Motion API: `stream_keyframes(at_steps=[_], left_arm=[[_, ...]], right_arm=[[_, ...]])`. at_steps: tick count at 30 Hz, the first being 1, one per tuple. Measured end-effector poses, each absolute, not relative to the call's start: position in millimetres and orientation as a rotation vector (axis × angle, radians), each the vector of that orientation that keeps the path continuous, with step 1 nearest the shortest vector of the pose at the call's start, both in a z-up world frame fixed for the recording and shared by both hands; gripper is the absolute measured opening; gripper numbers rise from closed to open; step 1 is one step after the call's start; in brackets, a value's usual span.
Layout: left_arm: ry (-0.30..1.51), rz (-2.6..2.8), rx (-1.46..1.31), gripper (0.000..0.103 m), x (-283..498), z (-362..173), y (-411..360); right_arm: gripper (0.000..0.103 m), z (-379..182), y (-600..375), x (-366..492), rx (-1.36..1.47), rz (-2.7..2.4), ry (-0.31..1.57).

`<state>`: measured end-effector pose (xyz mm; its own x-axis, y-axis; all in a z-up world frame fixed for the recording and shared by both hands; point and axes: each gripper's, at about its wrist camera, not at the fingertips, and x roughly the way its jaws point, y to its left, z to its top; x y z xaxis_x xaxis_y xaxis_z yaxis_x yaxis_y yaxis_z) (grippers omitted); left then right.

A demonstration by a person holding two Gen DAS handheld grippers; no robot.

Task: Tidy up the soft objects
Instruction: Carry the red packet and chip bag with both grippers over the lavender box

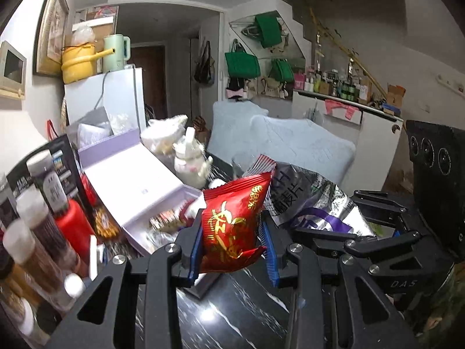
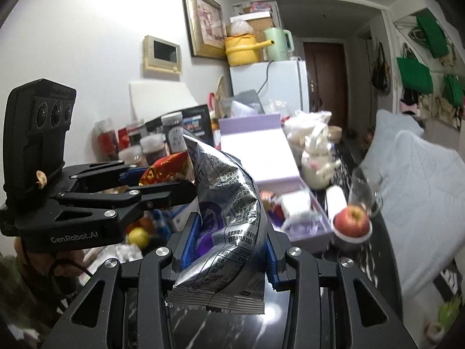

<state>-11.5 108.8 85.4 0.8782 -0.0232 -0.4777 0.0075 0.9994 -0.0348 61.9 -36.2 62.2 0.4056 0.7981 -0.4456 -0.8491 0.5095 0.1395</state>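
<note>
Currently, step: both packets held aloft.
L gripper: clamped on red snack packet.
R gripper: clamped on silver bag.
Next (judged): lower into lavender box, release.

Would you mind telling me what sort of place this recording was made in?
Most likely a lived-in flat, at a cluttered table near the entrance hall: a small white fridge topped with a yellow pot, green tote bags hung on the wall, and a brown door down the hallway.

The desk is black with white marble veins and it shines. On it lie an open lilac box, a white cat figure, an empty glass and a red apple on a small white dish. Jars with white lids stand along its left side.
</note>
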Motion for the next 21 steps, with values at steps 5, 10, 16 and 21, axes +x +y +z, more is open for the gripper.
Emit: stream_keyframes(at_steps=[5, 10, 16, 21], left_arm=[[0.456, 0.022, -0.025, 0.035, 12, 103, 130], [0.446, 0.067, -0.032, 0.035, 41, 110, 153], [0.453, 0.126, -0.045, 0.035, 79, 112, 183], [0.485, 0.168, -0.063, 0.035, 112, 108, 204]], right_arm=[[0.039, 76, -11, 87, -0.140, 1.018, 0.468], [0.039, 88, 11, 118, -0.151, 1.001, 0.455], [0.039, 98, 37, 155, -0.166, 0.979, 0.451], [0.039, 99, 59, 187, -0.175, 0.966, 0.474]])
